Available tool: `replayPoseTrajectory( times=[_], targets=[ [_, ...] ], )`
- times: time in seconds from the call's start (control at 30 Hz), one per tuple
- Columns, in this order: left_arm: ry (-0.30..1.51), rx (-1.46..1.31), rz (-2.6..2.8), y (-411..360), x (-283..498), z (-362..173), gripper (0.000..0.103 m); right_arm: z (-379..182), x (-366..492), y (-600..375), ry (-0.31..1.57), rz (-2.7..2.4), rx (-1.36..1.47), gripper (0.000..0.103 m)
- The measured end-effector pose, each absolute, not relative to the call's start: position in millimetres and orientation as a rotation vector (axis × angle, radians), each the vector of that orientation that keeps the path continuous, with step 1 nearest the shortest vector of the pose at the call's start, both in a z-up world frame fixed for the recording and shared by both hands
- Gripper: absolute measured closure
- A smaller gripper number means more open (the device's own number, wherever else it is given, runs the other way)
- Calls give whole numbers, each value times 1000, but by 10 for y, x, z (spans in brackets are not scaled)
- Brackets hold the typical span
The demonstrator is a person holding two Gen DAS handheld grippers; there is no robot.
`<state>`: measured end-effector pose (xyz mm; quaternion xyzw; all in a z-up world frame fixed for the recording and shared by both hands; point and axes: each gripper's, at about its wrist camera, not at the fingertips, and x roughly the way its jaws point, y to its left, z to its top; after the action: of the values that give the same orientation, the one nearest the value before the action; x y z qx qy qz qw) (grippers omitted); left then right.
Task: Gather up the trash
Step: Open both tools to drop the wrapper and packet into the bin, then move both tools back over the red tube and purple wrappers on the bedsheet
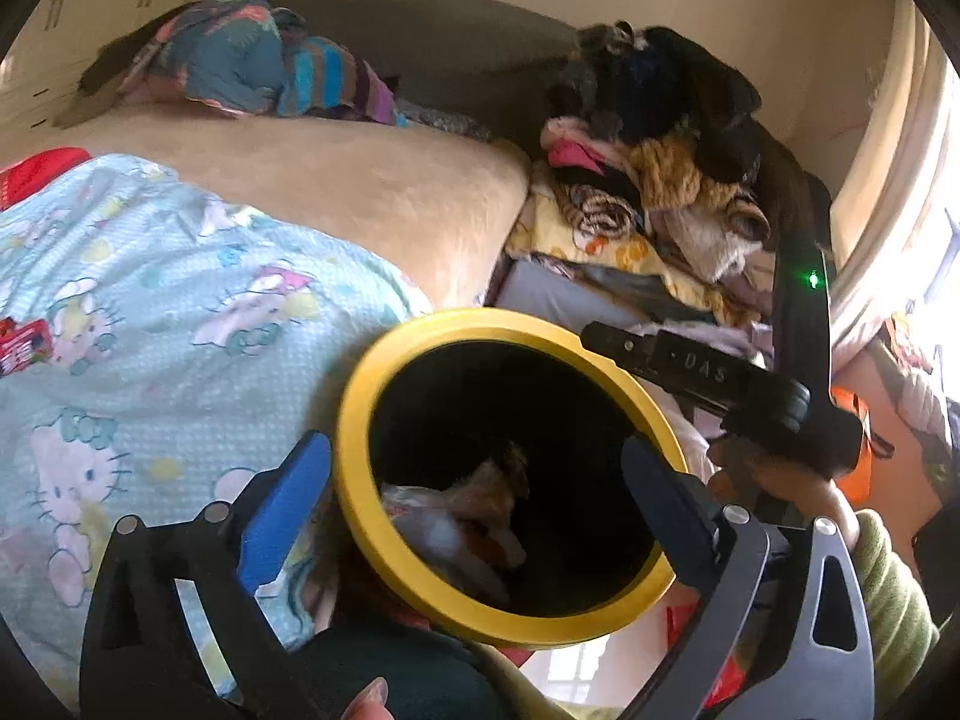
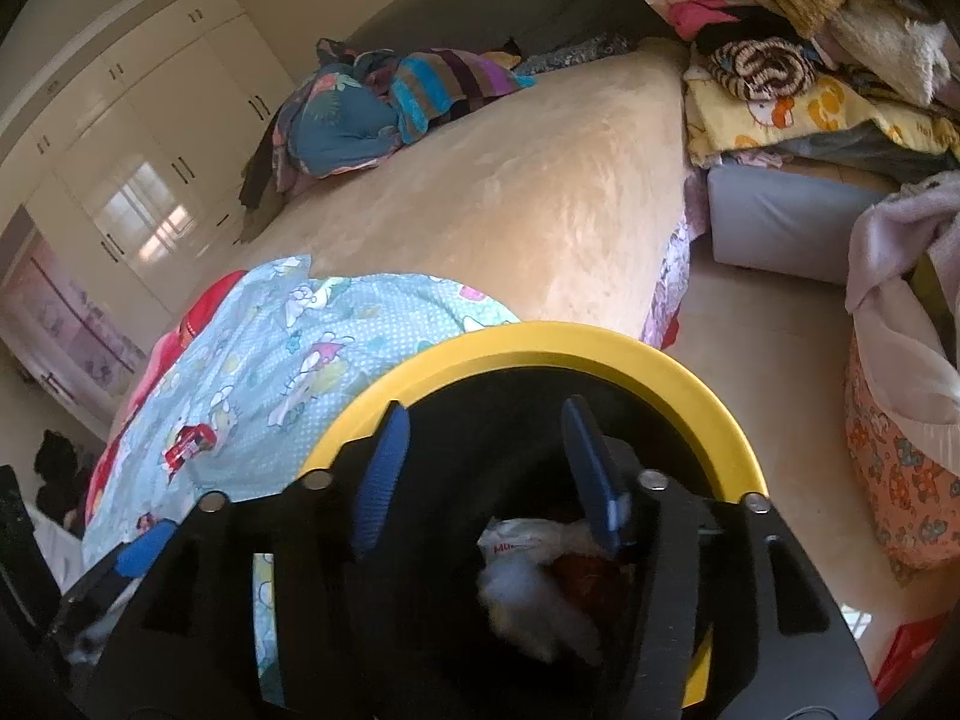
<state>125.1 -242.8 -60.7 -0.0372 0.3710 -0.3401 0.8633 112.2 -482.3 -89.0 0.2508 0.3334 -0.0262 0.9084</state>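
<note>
A black bin with a yellow rim [image 1: 354,420] sits by the bed; crumpled trash [image 1: 468,516] lies inside. My left gripper [image 1: 474,498] stands with its blue fingers [image 1: 288,504] spread either side of the near rim, touching nothing that I can see. My right gripper [image 2: 486,468] hovers over the bin's yellow rim [image 2: 690,372], open and empty, with white and red trash [image 2: 540,570] below it. A red wrapper [image 2: 189,444] lies on the blue Hello Kitty blanket [image 2: 288,360]; it also shows at the left edge of the left wrist view [image 1: 24,345].
A beige bed [image 2: 510,198] carries a heap of coloured clothes [image 2: 384,102]. A clothes pile [image 2: 810,48] tops a grey box [image 2: 774,216] at right. An orange patterned basket [image 2: 894,468] stands on the floor. White wardrobes [image 2: 132,180] line the left wall.
</note>
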Motion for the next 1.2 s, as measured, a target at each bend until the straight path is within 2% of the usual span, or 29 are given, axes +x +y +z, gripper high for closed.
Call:
replayPoseTrajectory(
  times=[0.4,0.53,0.67,1.2],
  targets=[
    [656,-98,-524,-1814,1160,-251,7,-556,1123,-4300,634,43,367,40],
    [615,-112,-480,-1615,1113,-134,7,-437,1101,-4085,608,84,332,30],
    [583,-121,-437,-1437,1078,-51,7,-327,1075,-3899,584,127,300,26],
    [492,-174,-253,-641,991,153,7,-180,1027,-3224,560,268,207,26]
  ],
)
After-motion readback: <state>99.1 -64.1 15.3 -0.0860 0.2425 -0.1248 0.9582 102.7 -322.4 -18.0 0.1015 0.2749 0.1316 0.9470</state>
